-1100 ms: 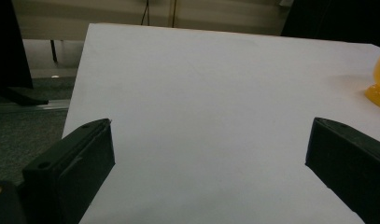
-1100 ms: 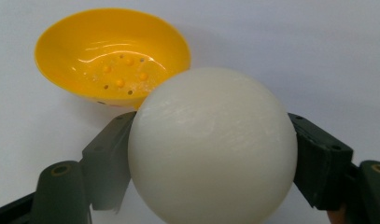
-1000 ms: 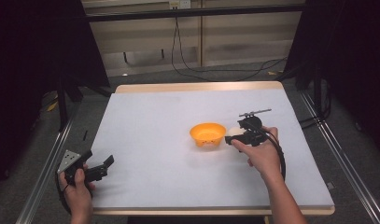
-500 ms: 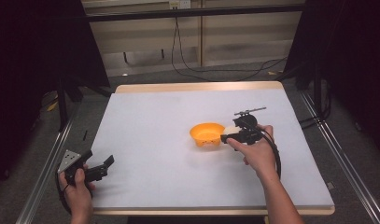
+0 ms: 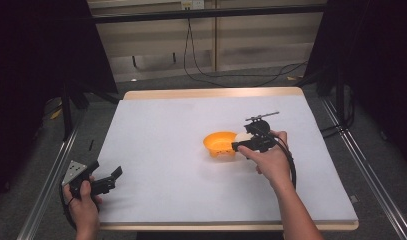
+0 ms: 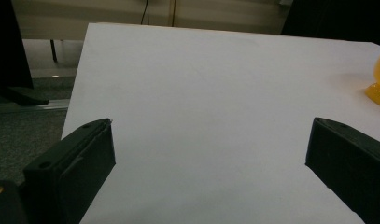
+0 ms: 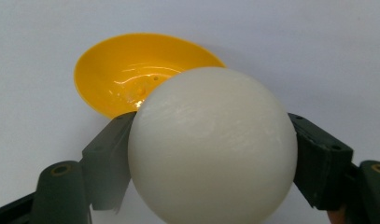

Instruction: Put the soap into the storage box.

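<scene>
Bright tabletop, dark surroundings, soft shadows

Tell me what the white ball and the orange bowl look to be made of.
White ball: likely hard plastic with a satin finish, soft sheen and faint streaks across it. Orange bowl: apparently glossy plastic, with sharp bright reflections inside and small holes in its bottom.

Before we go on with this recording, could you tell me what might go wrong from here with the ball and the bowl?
1. The white ball is smooth and round, pinched between the right gripper's two jaws at its sides; it could slip out and roll across the table.
2. The orange bowl looks light and stands free right beside that gripper, so a nudge could push or tip it.
</scene>
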The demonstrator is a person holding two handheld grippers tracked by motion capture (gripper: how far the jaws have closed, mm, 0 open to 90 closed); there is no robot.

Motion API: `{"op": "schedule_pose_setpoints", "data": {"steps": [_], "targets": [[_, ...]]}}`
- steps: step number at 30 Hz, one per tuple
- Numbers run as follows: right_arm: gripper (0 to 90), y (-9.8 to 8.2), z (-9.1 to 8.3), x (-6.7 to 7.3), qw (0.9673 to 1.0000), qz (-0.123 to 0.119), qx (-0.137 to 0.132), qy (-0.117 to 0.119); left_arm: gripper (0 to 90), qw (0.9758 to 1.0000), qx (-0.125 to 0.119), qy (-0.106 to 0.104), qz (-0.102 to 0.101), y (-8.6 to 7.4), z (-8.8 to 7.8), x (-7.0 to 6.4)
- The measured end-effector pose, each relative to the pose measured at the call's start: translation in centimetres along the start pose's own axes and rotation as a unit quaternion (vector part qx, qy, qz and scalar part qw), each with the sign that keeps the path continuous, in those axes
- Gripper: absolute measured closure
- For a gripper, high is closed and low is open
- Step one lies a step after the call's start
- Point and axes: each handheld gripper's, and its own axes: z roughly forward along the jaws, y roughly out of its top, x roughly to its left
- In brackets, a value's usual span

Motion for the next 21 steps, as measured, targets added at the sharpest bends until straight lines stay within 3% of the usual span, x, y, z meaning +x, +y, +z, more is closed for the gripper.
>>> {"op": "schedule_pose_setpoints", "data": {"steps": [21], "targets": [[23.6, 1.6, 0.8, 1.7, 0.9999, -0.011, 0.002, 0.009, 1.3, 1.0, 0.0, 0.0, 0.001, 0.0, 0.0, 0.0]]}}
